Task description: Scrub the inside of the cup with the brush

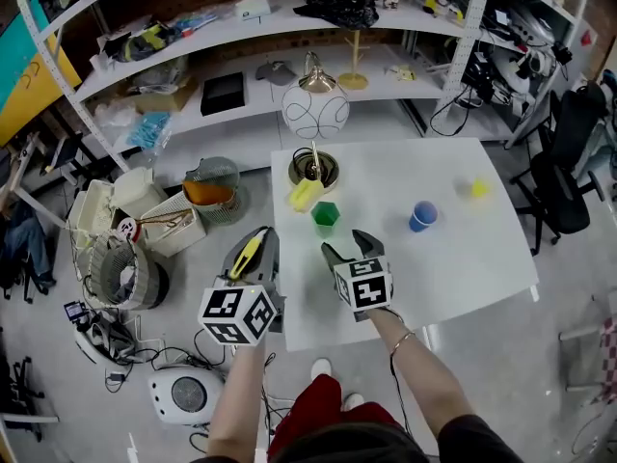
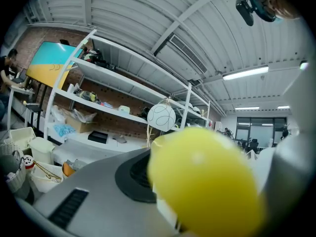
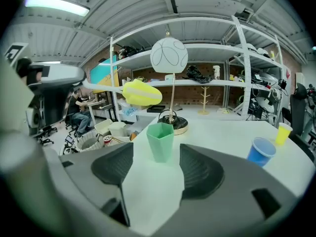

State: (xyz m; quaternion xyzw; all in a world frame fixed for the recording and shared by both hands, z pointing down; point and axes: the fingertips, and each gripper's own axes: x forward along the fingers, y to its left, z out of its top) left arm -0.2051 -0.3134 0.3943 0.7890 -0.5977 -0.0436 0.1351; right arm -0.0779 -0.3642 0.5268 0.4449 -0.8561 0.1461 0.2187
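Green cup (image 3: pixel 161 141) stood upright on the white table (image 1: pixel 453 258), untouched, dead ahead of the right gripper (image 1: pixel 347 249) at its 12 o'clock in the right gripper view. That gripper's fingers were spread wide with nothing between them. The cup sat beyond the tips, not inside the gap.

Left gripper (image 1: pixel 255 249) was clamped on the yellow grip end of the brush (image 3: pixel 142 93), which filled most of the left gripper view. The brush's yellow head hung in the air up around 11 o'clock from the cup, clear of the rim and not inside.

Also on the table: blue cup (image 1: pixel 422 216) at 3 o'clock from the green one, small yellow cup (image 1: pixel 479 188) further out around 2 o'clock, globe lamp (image 1: pixel 315 112) at 12 o'clock with its base near the far edge.

Progress, my read:
- Done: brush in hand.
- Not done: cup wasn't secured, brush head hadn't entered it, no scrubbing started.
- Left to do: close the right gripper on the green cup, drop the head in, scrub the walls and bottom.

Assumed green was the target since the right gripper was lined up on it.
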